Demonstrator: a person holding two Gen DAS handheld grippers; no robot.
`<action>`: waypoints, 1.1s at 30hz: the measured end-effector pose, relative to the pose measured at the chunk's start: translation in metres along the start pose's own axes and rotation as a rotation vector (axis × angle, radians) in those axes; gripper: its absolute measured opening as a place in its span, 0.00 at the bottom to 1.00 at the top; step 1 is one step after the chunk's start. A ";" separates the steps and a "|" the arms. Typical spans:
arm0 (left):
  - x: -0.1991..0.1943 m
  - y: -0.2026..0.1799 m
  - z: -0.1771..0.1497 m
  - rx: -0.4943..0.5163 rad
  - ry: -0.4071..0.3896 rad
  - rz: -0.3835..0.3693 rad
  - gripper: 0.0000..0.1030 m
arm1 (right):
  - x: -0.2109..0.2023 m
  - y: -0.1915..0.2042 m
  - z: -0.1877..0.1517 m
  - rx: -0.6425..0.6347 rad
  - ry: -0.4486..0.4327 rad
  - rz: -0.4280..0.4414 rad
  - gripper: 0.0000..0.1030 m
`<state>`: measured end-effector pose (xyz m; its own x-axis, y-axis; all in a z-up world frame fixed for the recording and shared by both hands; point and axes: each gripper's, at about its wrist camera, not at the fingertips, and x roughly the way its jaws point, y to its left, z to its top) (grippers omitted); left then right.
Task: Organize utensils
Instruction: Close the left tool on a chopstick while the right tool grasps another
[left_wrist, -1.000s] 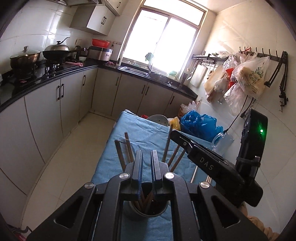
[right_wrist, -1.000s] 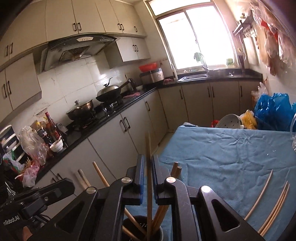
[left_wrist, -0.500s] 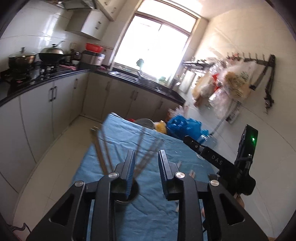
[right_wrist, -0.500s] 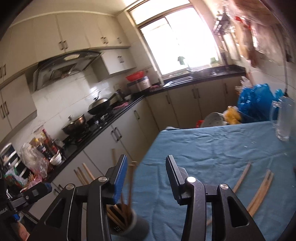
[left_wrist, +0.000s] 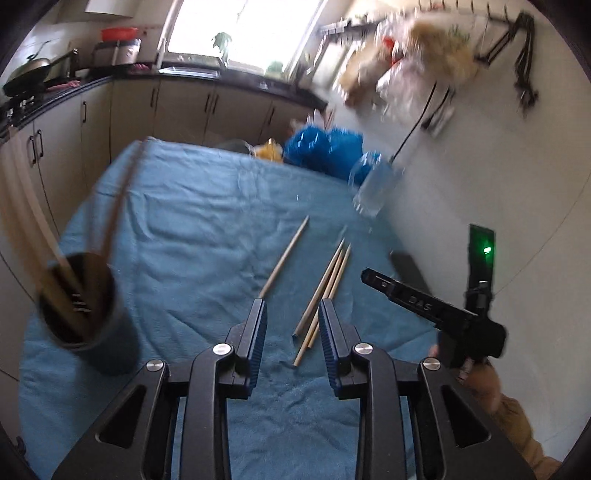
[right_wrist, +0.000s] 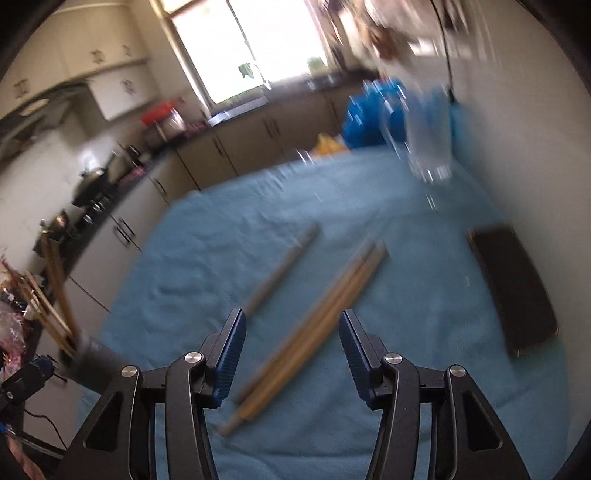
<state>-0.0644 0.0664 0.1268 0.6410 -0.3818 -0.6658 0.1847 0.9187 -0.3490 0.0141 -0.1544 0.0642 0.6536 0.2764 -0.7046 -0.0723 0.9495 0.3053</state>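
Both grippers are angled down over the blue cloth (left_wrist: 192, 221), nothing held in either. Left gripper (left_wrist: 291, 325): jaws standing narrowly apart, empty. The near ends of the bundle of three chopsticks (left_wrist: 325, 291) lie on the cloth below and just ahead of the gap between them. Right gripper (right_wrist: 291, 350): jaws moderately wide and opening, with the same bundle running on the cloth beneath the gap, pads not touching it.

Risks, as I judge them:
- The three sticks lie touching. A closing jaw could pinch two at once or flick the outer one aside.
- Both grippers aim at the same bundle; they could knock together, or each shove the sticks out of the other's line.
- Right view is smeared with motion blur. A fast descent could drive the fingertips into the cloth and ruck it, rolling the sticks.
- Thin round sticks flat on soft cloth: pads may slide over rather than get under.

Axis: the bundle's long axis runs diagonally, near ends by the grippers, far ends away and to the right, towards the black flat object (right_wrist: 513, 288) by the wall. Tips look tapered at the far end in the left view.

Further out, a single chopstick (left_wrist: 284, 258) lies apart, left of the bundle, roughly parallel.

Off to the left, the dark holder cup (left_wrist: 79, 306) stands on the cloth with several chopsticks in it, leaning outward.

Far edge: a clear glass jug (left_wrist: 373, 188), upright, near the wall.
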 end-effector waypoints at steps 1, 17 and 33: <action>0.016 -0.003 -0.001 0.010 0.018 0.012 0.27 | 0.006 -0.008 -0.003 0.016 0.022 0.004 0.53; 0.152 0.012 0.009 0.078 0.161 0.216 0.26 | 0.048 0.018 -0.046 -0.100 0.180 0.106 0.39; 0.163 0.013 0.006 0.071 0.221 0.186 0.05 | 0.036 0.055 -0.077 -0.185 0.192 -0.061 0.01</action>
<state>0.0471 0.0164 0.0179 0.4925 -0.2116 -0.8442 0.1361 0.9768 -0.1655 -0.0244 -0.0810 0.0060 0.5078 0.2238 -0.8319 -0.1848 0.9715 0.1485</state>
